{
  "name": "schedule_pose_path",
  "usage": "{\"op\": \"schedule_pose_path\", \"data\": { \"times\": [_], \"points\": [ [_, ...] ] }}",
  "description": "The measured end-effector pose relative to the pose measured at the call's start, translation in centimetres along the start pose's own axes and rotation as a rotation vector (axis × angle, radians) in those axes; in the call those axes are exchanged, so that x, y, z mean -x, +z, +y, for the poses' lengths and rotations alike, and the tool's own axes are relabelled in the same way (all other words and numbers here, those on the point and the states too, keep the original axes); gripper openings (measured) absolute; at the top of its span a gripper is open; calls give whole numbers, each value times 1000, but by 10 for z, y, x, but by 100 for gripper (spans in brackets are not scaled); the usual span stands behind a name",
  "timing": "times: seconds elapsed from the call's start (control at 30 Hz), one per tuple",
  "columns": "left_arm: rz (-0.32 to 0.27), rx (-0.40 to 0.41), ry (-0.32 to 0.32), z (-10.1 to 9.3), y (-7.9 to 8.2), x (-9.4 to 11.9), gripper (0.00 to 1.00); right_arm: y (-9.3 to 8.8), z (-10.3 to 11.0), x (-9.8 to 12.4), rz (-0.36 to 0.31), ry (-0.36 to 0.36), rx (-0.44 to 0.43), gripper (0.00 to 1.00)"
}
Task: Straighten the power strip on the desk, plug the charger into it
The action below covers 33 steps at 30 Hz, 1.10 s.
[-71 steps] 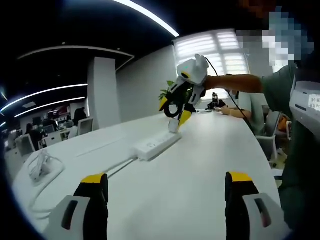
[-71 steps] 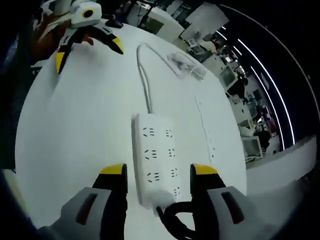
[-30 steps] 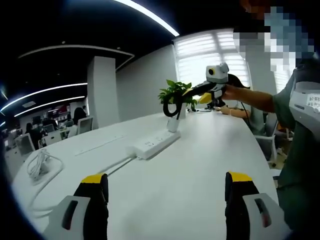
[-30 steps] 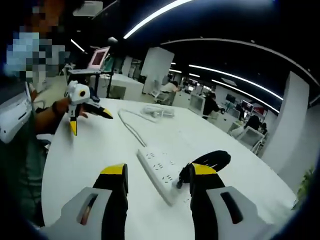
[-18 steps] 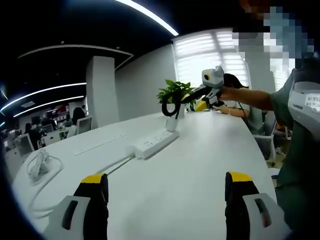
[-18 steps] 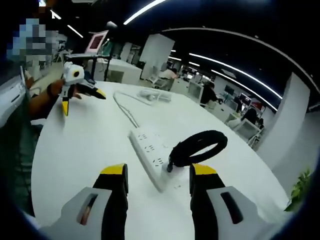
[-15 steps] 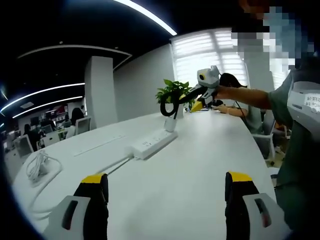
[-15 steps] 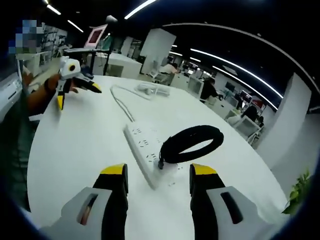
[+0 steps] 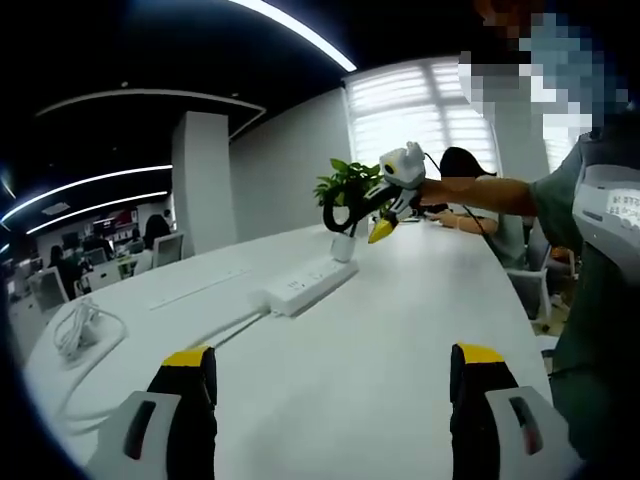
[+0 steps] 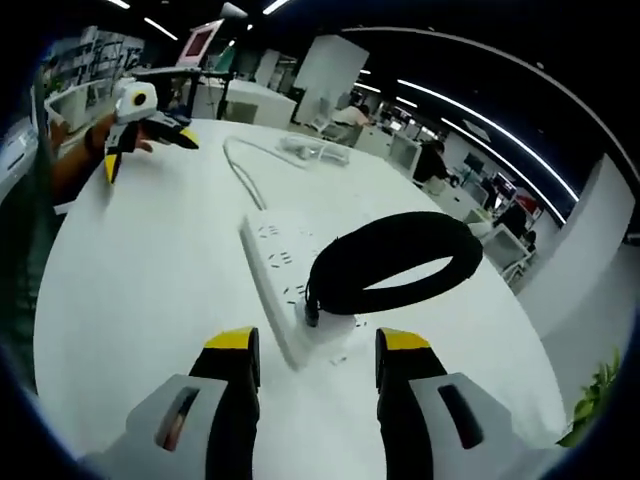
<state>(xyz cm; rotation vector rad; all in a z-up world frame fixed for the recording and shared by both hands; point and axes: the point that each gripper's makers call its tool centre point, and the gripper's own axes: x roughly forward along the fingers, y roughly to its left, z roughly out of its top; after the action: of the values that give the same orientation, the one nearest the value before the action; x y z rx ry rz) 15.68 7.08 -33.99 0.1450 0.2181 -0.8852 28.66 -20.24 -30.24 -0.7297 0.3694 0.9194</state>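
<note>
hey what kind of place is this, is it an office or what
Most likely an open-plan office: a long white desk with a power strip on it, rows of workstations with monitors behind, and strip ceiling lights overhead.

In the right gripper view the coiled black cable [image 10: 395, 262] covers most of the charger [image 10: 330, 322] and the power strip's [image 10: 275, 285] near sockets. In the left gripper view the right tongs [image 9: 378, 216] sit too small to tell their grip, hiding part of the plant [image 9: 345, 183].
</note>
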Motion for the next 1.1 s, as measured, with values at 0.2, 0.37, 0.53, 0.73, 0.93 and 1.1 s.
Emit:
{"op": "schedule_pose_path", "data": {
  "times": [0.2,0.37,0.53,0.73,0.93,1.1],
  "points": [
    [-3,5,-4,-1,-1,0,99,-6,-2,-13,49,4,29,43],
    [-5,7,1,2,0,0,99,-8,-3,-23,58,28,25,41],
    [-6,14,-4,0,-3,-2,99,-5,-4,-30,57,30,63,40],
    [-2,17,-6,1,-5,-4,99,-3,-3,-37,66,49,87,39],
    [-4,19,-6,1,-4,-5,99,0,-4,-43,87,63,124,32],
    [-2,21,-14,-1,-7,-7,99,2,1,-48,119,92,164,28]
  ]
}}
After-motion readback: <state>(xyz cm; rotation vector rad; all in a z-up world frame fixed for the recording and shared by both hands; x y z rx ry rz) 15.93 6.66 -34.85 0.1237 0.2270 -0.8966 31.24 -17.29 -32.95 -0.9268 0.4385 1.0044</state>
